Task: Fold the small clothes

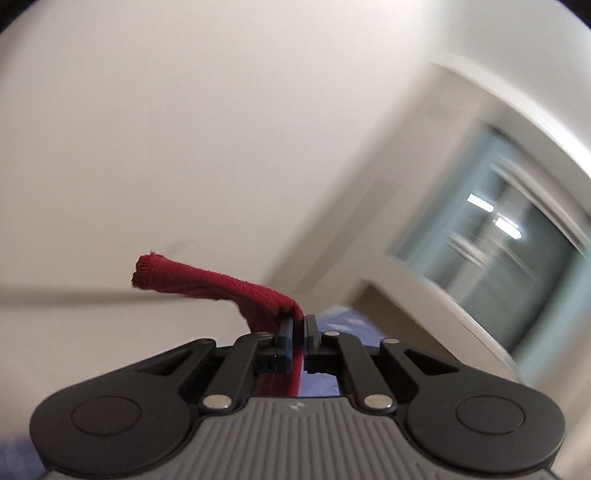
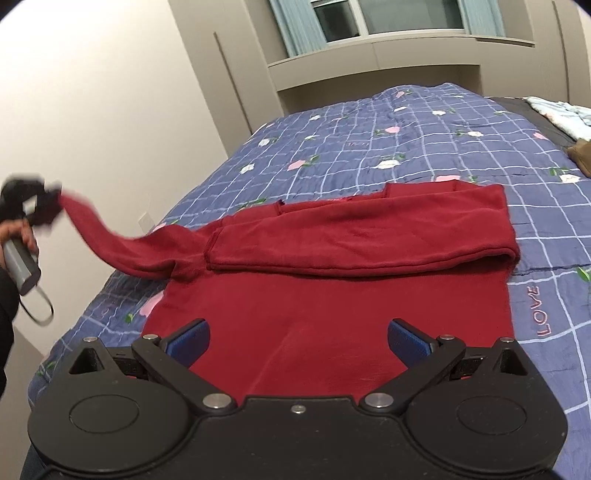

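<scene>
A dark red top (image 2: 321, 306) lies flat on the blue checked quilt (image 2: 369, 140), its right sleeve folded across the chest. The left sleeve (image 2: 122, 247) stretches up off the bed's left edge to my left gripper (image 2: 48, 206), which a hand (image 2: 18, 236) holds out over the side. In the left wrist view, my left gripper (image 1: 299, 321) is shut on the sleeve's cuff (image 1: 221, 286), whose ribbed end sticks out to the left. My right gripper (image 2: 297, 336) hovers over the top's lower part, jaws wide open, with nothing between its blue pads (image 2: 406, 338).
A pale folded cloth (image 2: 561, 114) and a brown item (image 2: 581, 155) lie at the bed's far right. A cream wall with a socket (image 2: 147, 221) runs along the left. A window (image 2: 369, 18) and shelf ledge stand beyond the bed's head.
</scene>
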